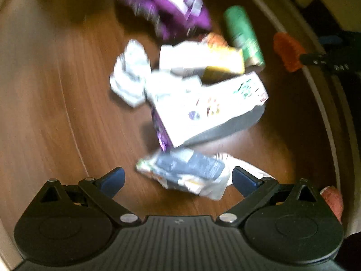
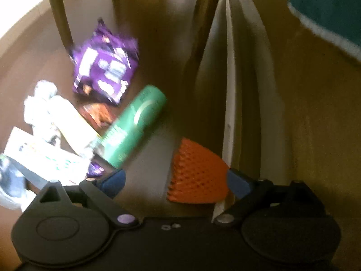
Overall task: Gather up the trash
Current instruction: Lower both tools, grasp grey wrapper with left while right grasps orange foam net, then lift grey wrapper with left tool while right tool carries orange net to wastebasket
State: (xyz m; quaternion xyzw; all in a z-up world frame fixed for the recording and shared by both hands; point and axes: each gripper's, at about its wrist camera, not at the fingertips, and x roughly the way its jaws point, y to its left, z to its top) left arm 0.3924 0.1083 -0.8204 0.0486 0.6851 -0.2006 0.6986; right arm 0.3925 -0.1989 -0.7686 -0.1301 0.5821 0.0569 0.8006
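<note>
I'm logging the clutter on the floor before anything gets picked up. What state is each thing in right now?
Left hand-held gripper: open, empty, above a crumpled wrapper.
Right hand-held gripper: open, empty.
Green can: lying on its side.
Purple bag: lying flat, wrinkled.
White carton: tipped over, resting on other trash.
Paper wad: crumpled.
Crumpled wrapper: flattened on the floor.
Orange spiky thing: on the floor between the right fingers, untouched.

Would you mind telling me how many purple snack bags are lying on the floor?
1: the purple snack bag lies beyond the green can, near a chair leg. Others may hide under the pile.
</note>
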